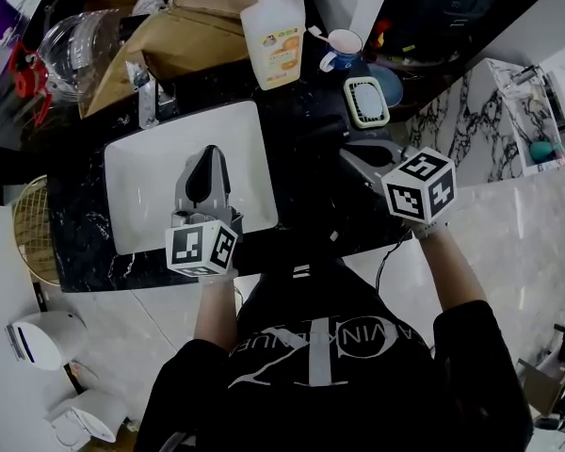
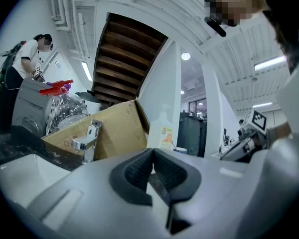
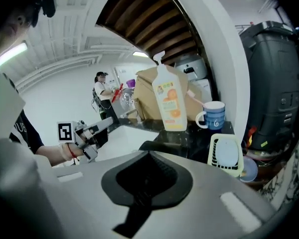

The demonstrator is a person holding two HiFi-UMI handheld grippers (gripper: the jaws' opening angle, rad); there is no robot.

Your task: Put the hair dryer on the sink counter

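The black hair dryer [image 1: 320, 128] lies on the dark marble sink counter [image 1: 94, 252], right of the white basin [image 1: 137, 182]; it is hard to make out against the stone. In the right gripper view the hair dryer [image 3: 158, 146] shows as a dark shape just beyond the jaws. My right gripper [image 1: 348, 153] [image 3: 149, 154] is shut with nothing between its jaws, its tips next to the dryer. A thin cord [image 1: 386, 252] hangs over the counter's front edge under my right hand. My left gripper [image 1: 207, 166] [image 2: 152, 156] hovers over the basin, shut and empty.
A soap bottle [image 1: 273, 31], a blue mug [image 1: 344, 50], a pale soap dish [image 1: 365, 100] and a blue bowl [image 1: 394, 85] stand behind the dryer. The faucet [image 1: 146, 97], a cardboard box [image 1: 179, 36] and a clear plastic container [image 1: 71, 55] stand at the back left.
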